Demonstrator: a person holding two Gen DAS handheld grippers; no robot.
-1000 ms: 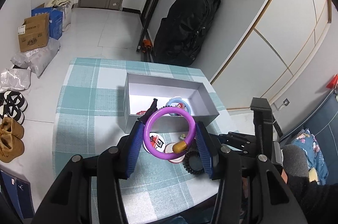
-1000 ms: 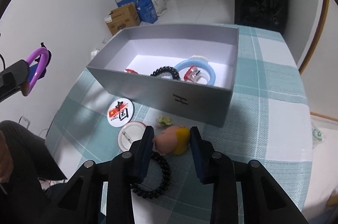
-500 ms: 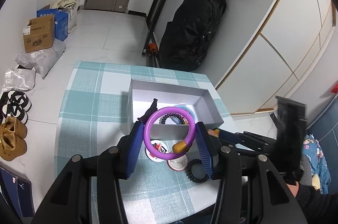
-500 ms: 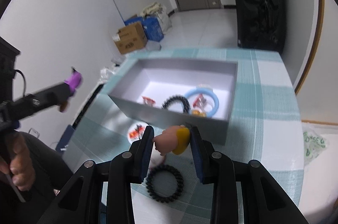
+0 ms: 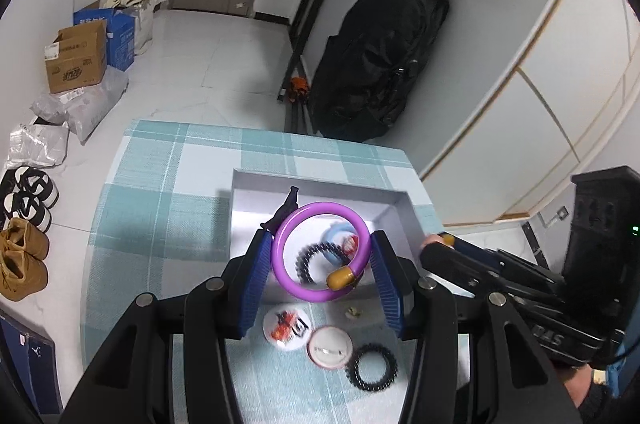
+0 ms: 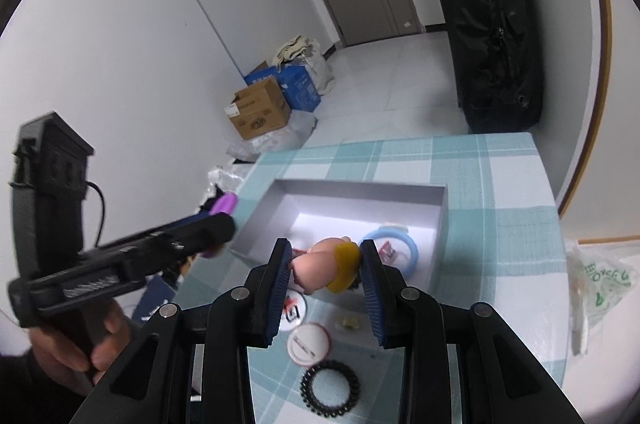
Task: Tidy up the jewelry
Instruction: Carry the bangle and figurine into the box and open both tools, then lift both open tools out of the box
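Note:
My left gripper (image 5: 320, 256) is shut on a purple ring bracelet (image 5: 286, 270) with a gold clasp and holds it in the air over the near edge of the grey box (image 5: 316, 184). My right gripper (image 6: 324, 264) is shut on a pink and yellow figurine charm (image 6: 326, 268), held above the near side of the grey box (image 6: 360, 192). Inside the box lie a blue ring (image 6: 412, 250), a black coil band (image 5: 310, 256) and small red pieces. The right gripper shows at the right of the left wrist view (image 5: 436, 242).
On the checked cloth (image 5: 160, 208) before the box lie two round badges (image 5: 288, 330) (image 5: 330, 348), a black coil band (image 5: 372, 366) and a small pale charm (image 5: 354, 311). A plastic bag (image 6: 600, 284) lies at the table's right. A black bag and cartons stand on the floor beyond.
Both grippers have risen and moved forward over the box with their items. The table now looks smaller and farther below.

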